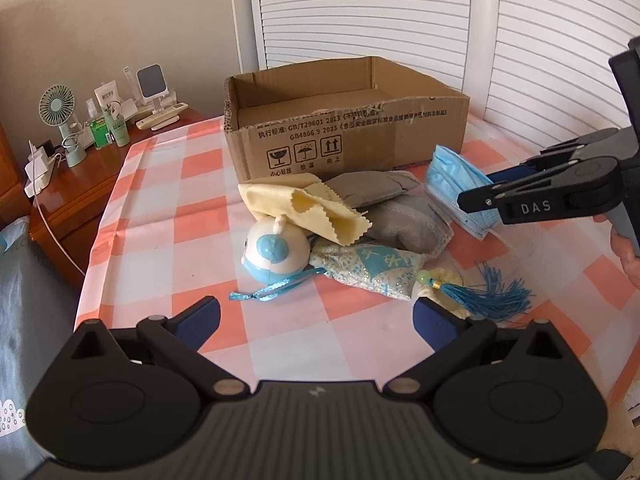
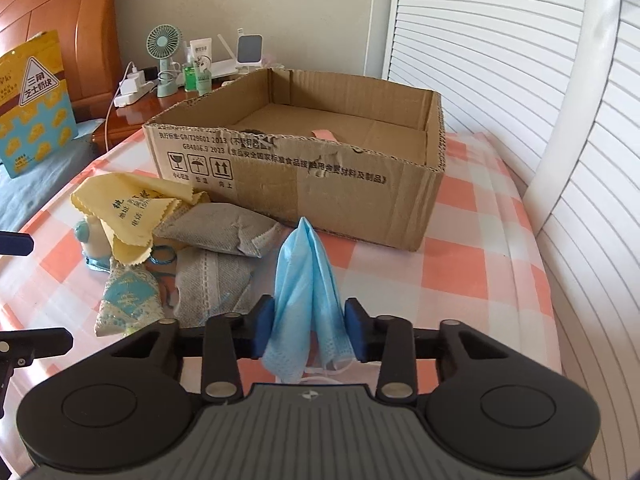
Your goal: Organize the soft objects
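My right gripper point(image 2: 310, 312) is shut on a blue face mask point(image 2: 304, 280), which bunches up between its blue pads just in front of the open cardboard box point(image 2: 320, 184). In the left wrist view the same gripper point(image 1: 480, 190) pinches the mask point(image 1: 452, 184) at the right of the pile. My left gripper point(image 1: 318, 320) stands open with nothing in it, close to the pile's near side. The pile holds a yellow cloth point(image 1: 304, 208), two grey pouches point(image 1: 404, 224), a white and blue round toy point(image 1: 276, 250), a patterned sachet point(image 1: 368, 268) and a blue tassel point(image 1: 492, 292).
All of it lies on a pink and white checked cloth point(image 1: 160, 208). A wooden nightstand point(image 1: 80, 184) at the left carries a small fan point(image 1: 58, 112), bottles and chargers. White louvred doors point(image 1: 400, 8) stand behind the box. A yellow snack bag point(image 2: 36, 104) leans at far left.
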